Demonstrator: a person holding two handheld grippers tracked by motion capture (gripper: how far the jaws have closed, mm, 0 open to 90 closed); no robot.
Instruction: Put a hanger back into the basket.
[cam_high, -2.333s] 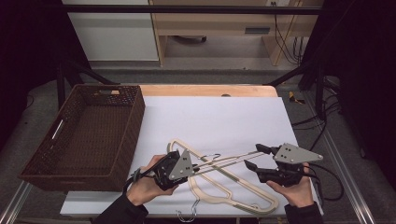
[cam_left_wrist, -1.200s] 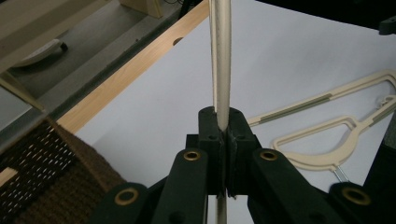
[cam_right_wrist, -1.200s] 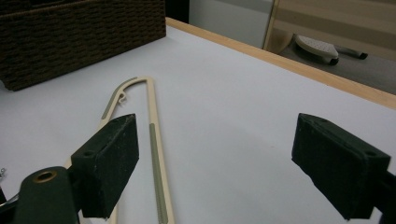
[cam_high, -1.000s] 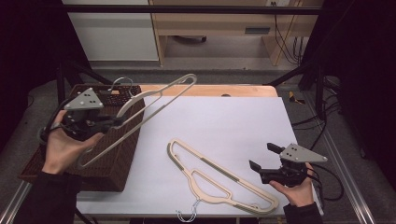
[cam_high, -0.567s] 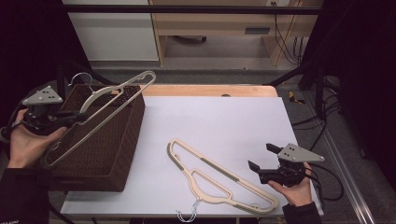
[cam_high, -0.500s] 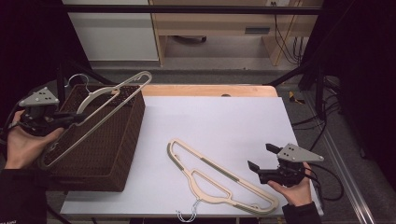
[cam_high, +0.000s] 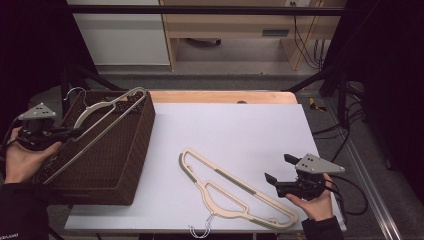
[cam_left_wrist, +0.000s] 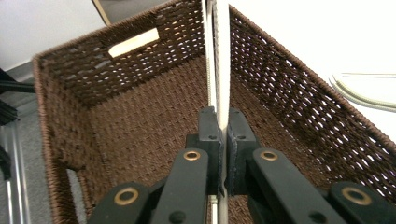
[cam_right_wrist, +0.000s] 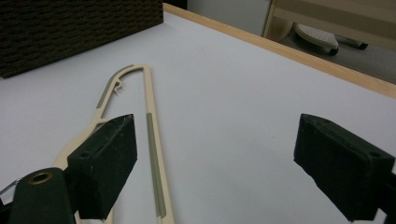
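Note:
My left gripper (cam_high: 75, 132) is shut on a cream hanger (cam_high: 102, 122), which slants across the top of the brown wicker basket (cam_high: 127, 165) with its metal hook at the far end. Seen edge-on in the left gripper view, the hanger (cam_left_wrist: 220, 56) is pinched between the black jaws of the left gripper (cam_left_wrist: 222, 140) over the basket's inside (cam_left_wrist: 140, 121). A second cream hanger (cam_high: 235, 192) lies flat on the white table. My right gripper (cam_high: 277, 170) stands open near that hanger's right end, with nothing between its jaws. The same hanger (cam_right_wrist: 152, 140) runs past the right gripper (cam_right_wrist: 215, 158).
The white table top (cam_high: 240, 130) has a wooden strip (cam_high: 220, 96) along its far edge. The basket stands at the table's left end. A cable (cam_high: 350, 195) trails from the right gripper over the table's right edge.
The left hand has carried its hanger leftward and down, from above the basket's right wall to across the basket's opening. The right gripper and the hanger on the table have stayed put.

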